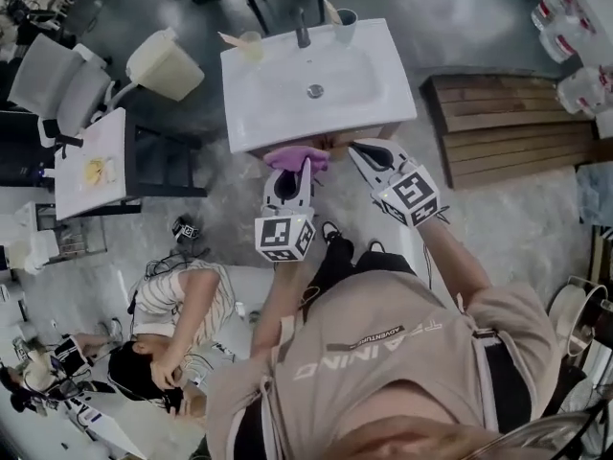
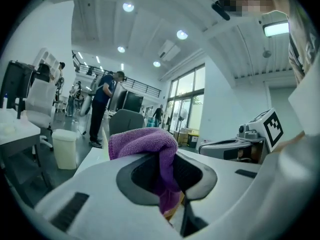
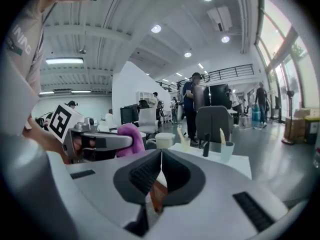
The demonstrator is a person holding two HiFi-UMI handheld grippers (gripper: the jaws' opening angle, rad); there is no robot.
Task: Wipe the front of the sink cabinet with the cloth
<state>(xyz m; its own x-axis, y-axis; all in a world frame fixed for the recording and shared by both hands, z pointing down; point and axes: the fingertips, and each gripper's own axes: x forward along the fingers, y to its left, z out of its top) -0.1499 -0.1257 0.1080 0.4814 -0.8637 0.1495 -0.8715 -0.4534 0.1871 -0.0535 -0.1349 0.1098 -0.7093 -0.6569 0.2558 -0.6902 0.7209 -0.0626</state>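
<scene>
A purple cloth (image 1: pixel 295 156) is bunched at the front edge of the white sink cabinet (image 1: pixel 287 103), and my left gripper (image 1: pixel 292 168) is shut on it. In the left gripper view the cloth (image 2: pixel 142 140) drapes over and between the pads of the left gripper (image 2: pixel 167 173). My right gripper (image 1: pixel 358 149) points at the cabinet front just right of the cloth. Its jaws (image 3: pixel 160 156) are shut against each other with nothing held. The right gripper view also shows the cloth (image 3: pixel 131 134) in the left gripper (image 3: pixel 102 142) and the sink top (image 3: pixel 235 160) beyond.
A faucet (image 1: pixel 303 29) and two cups (image 1: pixel 251 46) (image 1: pixel 345 22) stand at the sink's back edge. A cream bin (image 1: pixel 165 63) and a small table (image 1: pixel 91 166) are on the left, a wooden pallet (image 1: pixel 508 123) on the right. A person (image 1: pixel 172 314) crouches on the floor at lower left.
</scene>
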